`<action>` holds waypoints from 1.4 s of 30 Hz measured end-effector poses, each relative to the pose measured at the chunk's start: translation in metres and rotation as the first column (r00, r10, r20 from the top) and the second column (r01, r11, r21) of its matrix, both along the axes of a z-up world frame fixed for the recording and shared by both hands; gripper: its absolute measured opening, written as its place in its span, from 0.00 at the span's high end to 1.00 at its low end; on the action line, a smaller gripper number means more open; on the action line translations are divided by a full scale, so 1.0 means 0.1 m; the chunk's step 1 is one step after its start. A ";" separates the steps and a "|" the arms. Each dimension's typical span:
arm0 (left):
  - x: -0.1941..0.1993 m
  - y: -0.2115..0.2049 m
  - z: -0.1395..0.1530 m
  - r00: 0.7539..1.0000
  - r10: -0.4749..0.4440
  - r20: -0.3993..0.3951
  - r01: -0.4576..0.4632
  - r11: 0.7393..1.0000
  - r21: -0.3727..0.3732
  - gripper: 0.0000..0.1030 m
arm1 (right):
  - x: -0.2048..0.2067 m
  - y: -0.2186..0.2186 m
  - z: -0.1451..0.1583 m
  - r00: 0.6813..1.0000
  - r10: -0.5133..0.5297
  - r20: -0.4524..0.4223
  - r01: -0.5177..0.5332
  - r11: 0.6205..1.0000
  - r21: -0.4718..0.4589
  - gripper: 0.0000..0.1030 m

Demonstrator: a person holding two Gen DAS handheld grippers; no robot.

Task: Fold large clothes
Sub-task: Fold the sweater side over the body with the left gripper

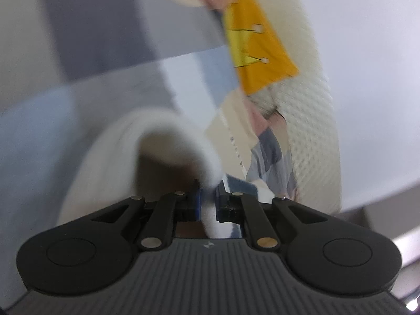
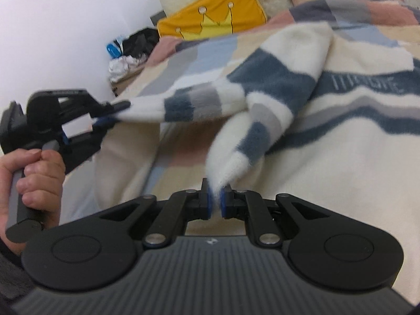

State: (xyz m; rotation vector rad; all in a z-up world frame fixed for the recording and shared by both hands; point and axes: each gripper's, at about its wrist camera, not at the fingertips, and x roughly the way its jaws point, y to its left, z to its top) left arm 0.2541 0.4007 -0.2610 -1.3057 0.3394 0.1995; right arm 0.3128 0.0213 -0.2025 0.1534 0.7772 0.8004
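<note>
Sweater (image 2: pixel 302 99) sleeves run toward both hand-held grippers, body lengthwise on bed.

Sweater (image 2: pixel 341 136) on patchwork-covered bed (image 2: pixel 199 60)

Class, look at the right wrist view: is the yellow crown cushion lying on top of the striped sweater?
No. The yellow crown cushion sits at the head of the bed, well apart from the striped sweater.

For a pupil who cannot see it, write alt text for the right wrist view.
Two handheld grippers each pinch a sleeve of a fluffy cream, blue and grey striped sweater: the right gripper in the foreground, the left gripper held by a hand at left. The sweater lies on a patchwork bedspread below a yellow crown cushion.
</note>
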 end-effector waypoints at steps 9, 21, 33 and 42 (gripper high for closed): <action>-0.27 0.04 -0.23 0.994 0.101 0.037 -0.092 0.979 -0.180 0.34 | 0.00 -0.01 -0.01 1.000 0.007 -0.010 -0.007 1.000 0.001 0.90; -0.38 0.27 -0.48 0.948 0.311 -0.075 -0.318 0.898 -0.302 0.35 | 0.00 -0.01 0.00 1.000 -0.008 -0.017 0.008 1.000 0.006 0.90; -0.29 0.61 -0.22 0.930 0.296 -0.219 -0.322 0.942 -0.093 0.85 | 0.03 0.03 0.03 0.999 0.033 0.000 -0.033 0.999 0.029 0.90; 0.06 1.24 0.89 0.943 0.291 -0.164 -0.241 0.932 0.269 0.88 | 0.14 0.16 -0.03 0.998 0.068 -0.005 -0.068 0.996 0.063 0.90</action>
